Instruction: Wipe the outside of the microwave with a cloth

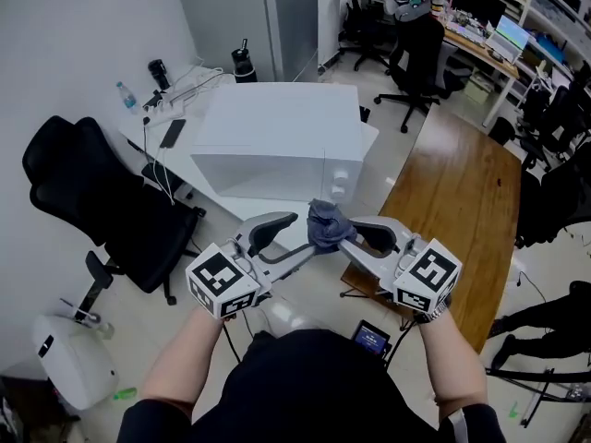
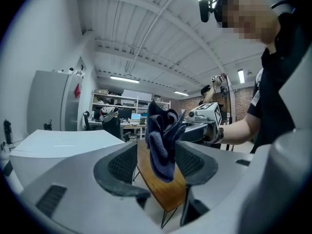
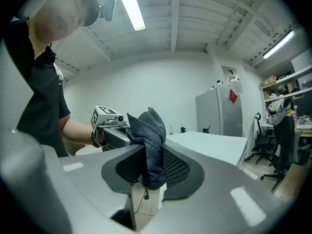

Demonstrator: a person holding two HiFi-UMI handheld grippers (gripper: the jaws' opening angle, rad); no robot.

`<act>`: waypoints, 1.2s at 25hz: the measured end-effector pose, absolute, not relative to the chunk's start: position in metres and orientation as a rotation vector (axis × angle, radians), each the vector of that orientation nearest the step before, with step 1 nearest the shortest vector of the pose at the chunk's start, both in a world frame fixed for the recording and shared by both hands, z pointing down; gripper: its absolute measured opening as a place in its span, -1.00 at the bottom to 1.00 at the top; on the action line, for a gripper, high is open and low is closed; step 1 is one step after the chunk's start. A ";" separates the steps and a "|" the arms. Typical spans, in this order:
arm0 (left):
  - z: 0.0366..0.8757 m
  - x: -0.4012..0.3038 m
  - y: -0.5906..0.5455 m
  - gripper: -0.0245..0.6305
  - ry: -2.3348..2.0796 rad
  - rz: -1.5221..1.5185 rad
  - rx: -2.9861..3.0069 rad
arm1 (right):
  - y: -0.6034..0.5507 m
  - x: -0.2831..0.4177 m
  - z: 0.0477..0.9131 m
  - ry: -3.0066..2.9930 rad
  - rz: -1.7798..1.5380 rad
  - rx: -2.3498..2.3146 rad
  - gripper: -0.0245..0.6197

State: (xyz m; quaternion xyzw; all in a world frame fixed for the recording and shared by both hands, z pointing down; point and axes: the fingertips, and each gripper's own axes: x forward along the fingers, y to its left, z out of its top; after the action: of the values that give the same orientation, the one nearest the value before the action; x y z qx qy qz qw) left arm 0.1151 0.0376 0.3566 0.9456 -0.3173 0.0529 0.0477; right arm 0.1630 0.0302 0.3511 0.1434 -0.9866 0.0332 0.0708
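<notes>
**One cloth, no face wiped yet**

- Cloth (image 1: 324, 222): bunched, in the air near the microwave (image 1: 277, 132), apart from it.
- Right gripper (image 1: 349, 237): clamped on cloth.
- Left gripper (image 1: 308, 235): jaws wide, cloth hanging loose between them.
- Done, by my reading: cloth in hand.
- Left: top, front and sides, so all the wiping.

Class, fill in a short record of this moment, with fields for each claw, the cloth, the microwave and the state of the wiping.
Left claw: open; the cloth hangs between its jaws, not pinched
Right claw: shut on the cloth
Cloth: dark, bunched, held in the air in front of the microwave
Microwave: white; the cloth is not touching it
Wiping: not under way at this moment
</notes>
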 end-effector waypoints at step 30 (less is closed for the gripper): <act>0.354 0.006 0.053 -0.75 -1.530 0.078 2.667 | 0.026 0.072 0.349 -2.909 -0.030 0.342 -0.47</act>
State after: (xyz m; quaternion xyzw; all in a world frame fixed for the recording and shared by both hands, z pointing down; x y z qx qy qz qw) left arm 0.0055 0.0534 0.3542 0.8667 -0.4971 0.0254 0.0331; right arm 0.0722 0.0255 0.3485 0.1162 -0.9875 -0.0102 0.1059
